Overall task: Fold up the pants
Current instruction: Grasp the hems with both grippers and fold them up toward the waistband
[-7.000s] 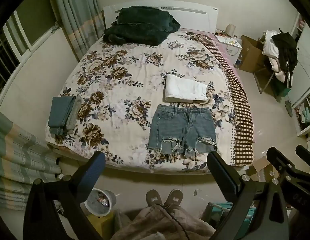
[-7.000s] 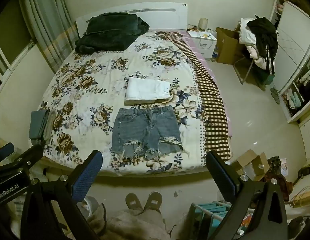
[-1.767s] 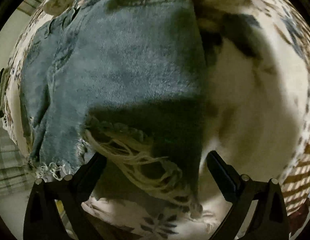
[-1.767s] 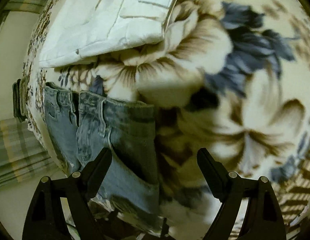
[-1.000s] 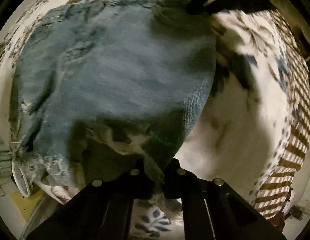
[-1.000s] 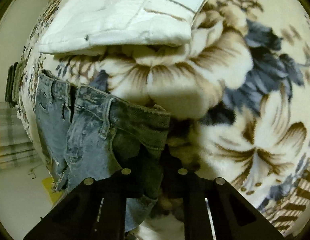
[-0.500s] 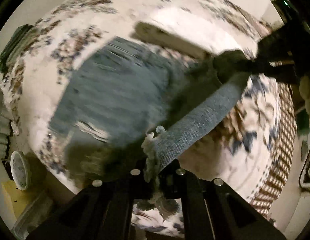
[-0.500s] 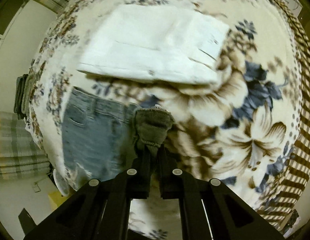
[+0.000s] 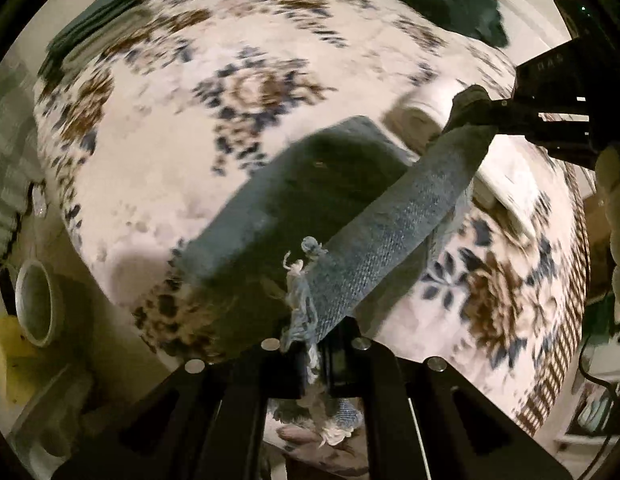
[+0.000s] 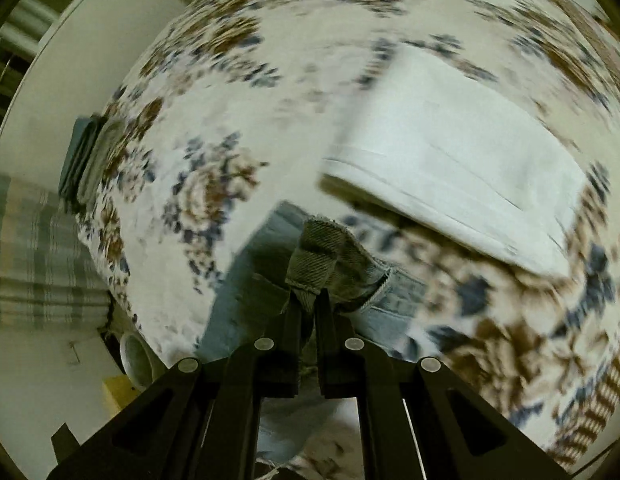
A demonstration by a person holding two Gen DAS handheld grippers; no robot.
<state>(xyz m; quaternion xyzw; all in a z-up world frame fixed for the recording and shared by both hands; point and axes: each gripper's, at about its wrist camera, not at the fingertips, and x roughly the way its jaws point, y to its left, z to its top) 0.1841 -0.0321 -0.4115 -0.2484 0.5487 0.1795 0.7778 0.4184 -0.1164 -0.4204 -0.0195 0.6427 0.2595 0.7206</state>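
Left wrist view: the left gripper (image 9: 316, 354) is clamped on the frayed hem of the denim shorts (image 9: 394, 232), and the right gripper (image 10: 307, 312) pinches the waistband corner, so one side edge hangs taut between them above the floral bedspread (image 9: 157, 152). The hem grip looks thin, mostly loose threads; a hard pull could slip it and spoil the fold. Farther off, motion blur smears the folded white garment (image 10: 462, 152). The shorts' lower half hides in shadow, so its lie is unclear.

left gripper (image 9: 318, 354) clamped, right gripper (image 10: 307, 312) clamped
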